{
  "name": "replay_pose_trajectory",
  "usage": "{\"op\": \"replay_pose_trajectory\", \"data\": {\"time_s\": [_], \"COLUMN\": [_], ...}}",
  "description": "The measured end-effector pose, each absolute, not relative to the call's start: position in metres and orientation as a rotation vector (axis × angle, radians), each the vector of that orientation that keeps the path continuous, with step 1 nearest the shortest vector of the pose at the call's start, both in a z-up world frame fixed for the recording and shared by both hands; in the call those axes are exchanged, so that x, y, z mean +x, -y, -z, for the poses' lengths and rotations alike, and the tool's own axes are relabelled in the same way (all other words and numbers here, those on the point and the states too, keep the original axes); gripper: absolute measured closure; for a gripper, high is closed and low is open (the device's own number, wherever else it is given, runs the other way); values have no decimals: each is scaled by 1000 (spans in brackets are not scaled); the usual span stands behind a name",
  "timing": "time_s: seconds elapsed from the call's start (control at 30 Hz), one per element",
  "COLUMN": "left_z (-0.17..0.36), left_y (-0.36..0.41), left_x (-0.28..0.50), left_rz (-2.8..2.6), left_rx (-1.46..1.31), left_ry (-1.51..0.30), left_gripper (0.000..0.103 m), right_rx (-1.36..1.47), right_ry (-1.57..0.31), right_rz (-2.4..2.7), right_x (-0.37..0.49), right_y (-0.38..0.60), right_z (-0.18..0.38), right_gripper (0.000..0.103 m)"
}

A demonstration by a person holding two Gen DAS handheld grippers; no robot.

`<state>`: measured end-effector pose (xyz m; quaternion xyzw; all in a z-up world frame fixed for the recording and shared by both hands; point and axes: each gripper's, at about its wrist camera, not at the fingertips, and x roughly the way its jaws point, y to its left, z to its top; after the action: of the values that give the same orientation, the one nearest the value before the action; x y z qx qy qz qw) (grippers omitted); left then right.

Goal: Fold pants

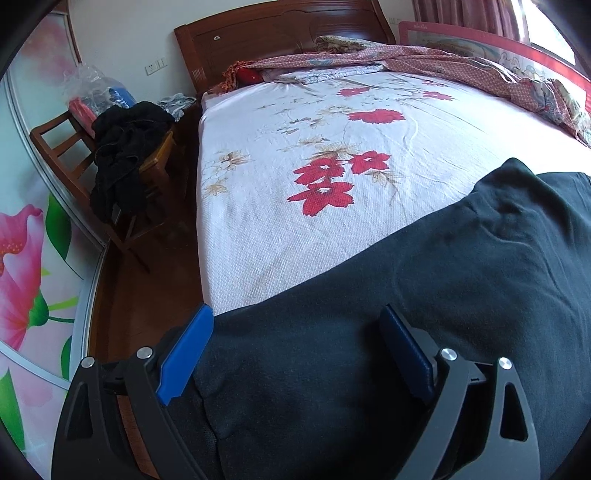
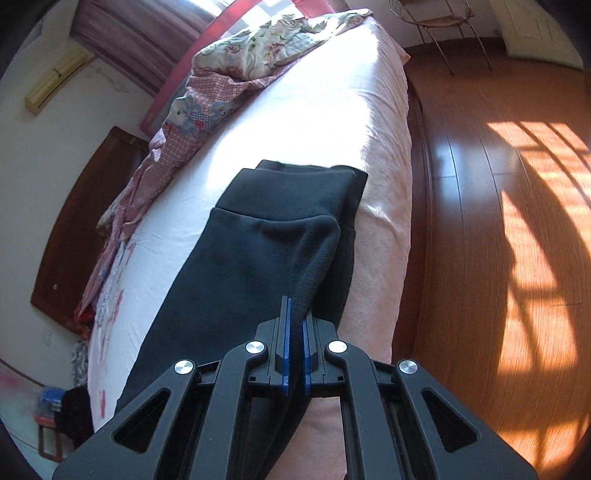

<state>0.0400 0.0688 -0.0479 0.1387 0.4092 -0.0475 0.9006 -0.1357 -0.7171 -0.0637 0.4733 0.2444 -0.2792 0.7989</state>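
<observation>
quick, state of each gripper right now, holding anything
left gripper: open, jaws wide over the dark pants, gripping nothing
right gripper: closed on a fold of the pants

A wooden bed (image 1: 280, 33) under a white red-flowered sheet (image 1: 295, 229) is seen beyond the jaws, with sunlit reddish plank flooring (image 2: 498, 221) to their right.

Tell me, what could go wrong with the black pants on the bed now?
1. The right gripper pinches only the edge of the top layer of the dark pants, so the fabric may slip out.
2. The left gripper is open above the pants and pins nothing down, so a tug might drag the whole fold crooked.
3. The pants lie near the edge of the bed, so they could slide onto the wooden floor.
</observation>
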Motion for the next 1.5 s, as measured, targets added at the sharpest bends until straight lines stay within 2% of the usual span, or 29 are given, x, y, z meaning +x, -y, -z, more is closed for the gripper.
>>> {"op": "replay_pose_trajectory", "data": {"time_s": [0.03, 0.07, 0.1, 0.13, 0.17, 0.3, 0.33, 0.37, 0.43, 0.53, 0.63, 0.77, 0.93, 1.03, 1.07, 1.13, 1.17, 1.2, 1.23, 1.27, 1.37, 1.5], "left_z": [48, 48, 48, 48, 48, 49, 49, 48, 47, 42, 40, 44, 45, 46, 47, 48, 48, 48, 49, 49, 48, 49], "left_y": [-70, -69, -69, -68, -68, -67, -67, -66, -65, -60, -54, -52, -51, -51, -51, -51, -51, -51, -51, -51, -51, -51], "left_x": [41, 42, 42, 42, 42, 42, 42, 42, 42, 41, 40, 39, 42, 41, 40, 39, 39, 40, 40, 40, 41, 40], "left_rz": [100, 101, 99, 97, 96, 91, 88, 85, 75, 61, 53, 40, 36, 28, 24, 18, 18, 20, 22, 24, 23, 20], "left_rx": [283, 283, 288, 292, 294, 296, 298, 300, 304, 292, 286, 294, 306, 297, 296, 304, 303, 301, 299, 296, 296, 294], "left_ry": [-851, -854, -858, -861, -862, -861, -862, -864, -872, -877, -869, -861, -866, -854, -848, -842, -842, -844, -847, -849, -849, -841], "left_gripper": [11, 10, 10, 10, 10, 9, 9, 9, 10, 6, 2, 2, 2, 2, 2, 2, 2, 2, 2, 2, 2, 2], "right_rx": [1053, 1068, 1080, 1085, 1077, 990, 949, 920, 894, 896, 985, 1016, 854, 917, 939, 941, 940, 948, 964, 974, 1007, 1132], "right_ry": [-484, -451, -420, -396, -388, -421, -465, -504, -511, -415, -358, -353, -359, -410, -454, -425, -430, -449, -450, -427, -374, -402], "right_rz": [569, 559, 531, 509, 492, 479, 499, 522, 552, 598, 649, 648, 568, 656, 694, 684, 667, 651, 628, 596, 604, 567], "right_x": [-138, -140, -139, -138, -136, -118, -111, -105, -105, -119, -135, -132, -101, -106, -109, -119, -121, -122, -124, -129, -152, -160], "right_y": [721, 726, 731, 736, 742, 756, 758, 761, 765, 764, 769, 772, 769, 778, 778, 775, 775, 776, 777, 777, 774, 778], "right_z": [66, 64, 61, 57, 53, 38, 36, 35, 30, 23, 42, 61, 14, 33, 47, 56, 56, 55, 53, 49, 42, 70], "right_gripper": [99, 94, 81, 75, 73, 73, 76, 94, 95, 95, 95, 95, 95, 95, 93, 84, 75, 57, 45, 42, 42, 42]}}
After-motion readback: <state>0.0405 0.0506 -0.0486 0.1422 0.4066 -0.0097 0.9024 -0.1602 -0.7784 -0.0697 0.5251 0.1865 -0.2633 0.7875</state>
